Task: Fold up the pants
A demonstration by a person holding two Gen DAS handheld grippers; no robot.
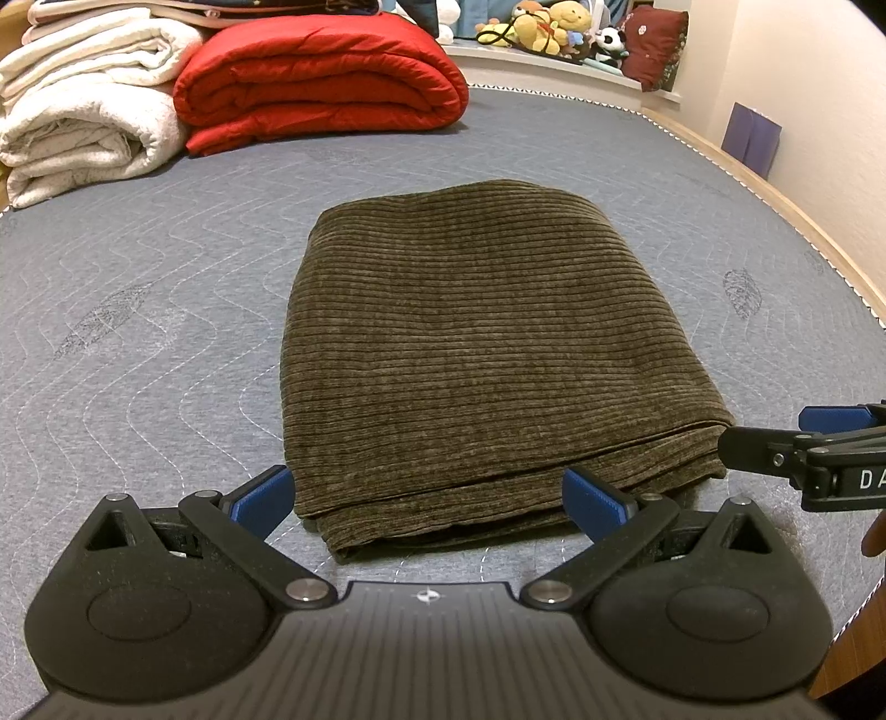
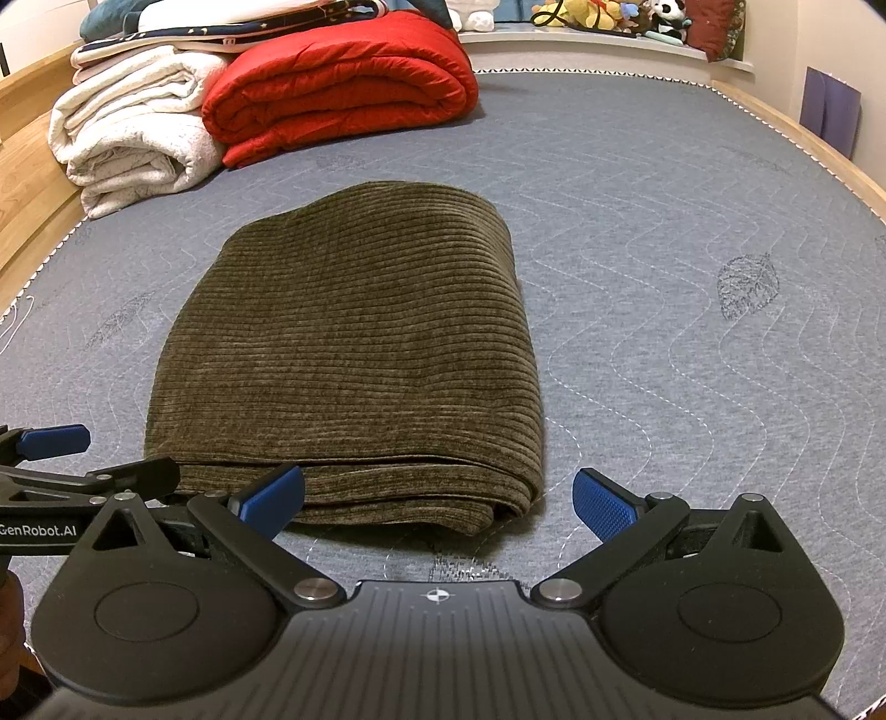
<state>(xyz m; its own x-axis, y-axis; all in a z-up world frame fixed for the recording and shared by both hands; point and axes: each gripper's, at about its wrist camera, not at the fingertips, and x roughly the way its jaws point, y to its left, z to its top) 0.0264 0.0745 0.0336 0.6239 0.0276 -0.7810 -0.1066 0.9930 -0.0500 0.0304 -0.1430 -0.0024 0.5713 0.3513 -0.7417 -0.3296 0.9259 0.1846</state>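
Note:
The olive-brown corduroy pants point(image 1: 487, 343) lie folded into a thick rectangle on the grey quilted mattress point(image 1: 138, 332); they also show in the right wrist view point(image 2: 354, 354). My left gripper point(image 1: 429, 501) is open and empty, its blue pads either side of the fold's near left corner. My right gripper point(image 2: 440, 501) is open and empty at the fold's near right corner. Each gripper shows at the edge of the other's view: the right one point(image 1: 819, 443), the left one point(image 2: 66, 465).
A folded red duvet point(image 1: 321, 83) and rolled white blankets point(image 1: 88, 111) lie at the far left of the mattress. Plush toys point(image 1: 554, 27) sit on a shelf behind. The wooden bed frame point(image 1: 803, 221) runs along the right edge.

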